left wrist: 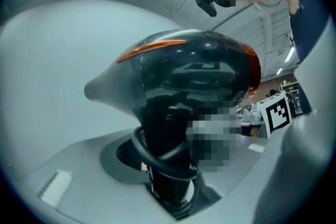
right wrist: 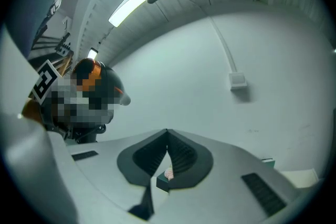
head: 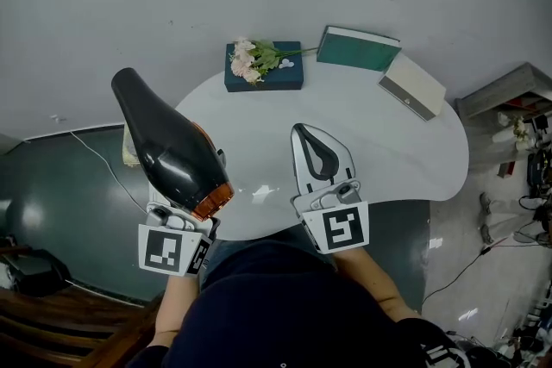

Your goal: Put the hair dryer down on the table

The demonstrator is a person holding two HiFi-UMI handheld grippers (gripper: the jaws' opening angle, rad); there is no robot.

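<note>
A black hair dryer (head: 168, 142) with an orange ring at its nozzle is held up over the left edge of the white table (head: 388, 125), tail pointing up and away. My left gripper (head: 191, 218) is shut on its handle. In the left gripper view the hair dryer (left wrist: 189, 76) fills the middle, its black cord (left wrist: 157, 157) looped round the handle between the jaws of my left gripper (left wrist: 173, 165). My right gripper (head: 300, 132) hovers over the table's near middle, shut and empty. In the right gripper view the right gripper's (right wrist: 167, 132) tips touch, and the hair dryer (right wrist: 107, 81) shows at left.
At the table's far side stand a dark teal box (head: 276, 75) with pink flowers (head: 250, 59) on it, a green book (head: 358, 47) and a pale box (head: 412, 84). A cable (head: 99, 159) runs over the dark floor at left. Shelves with clutter (head: 517, 112) stand at right.
</note>
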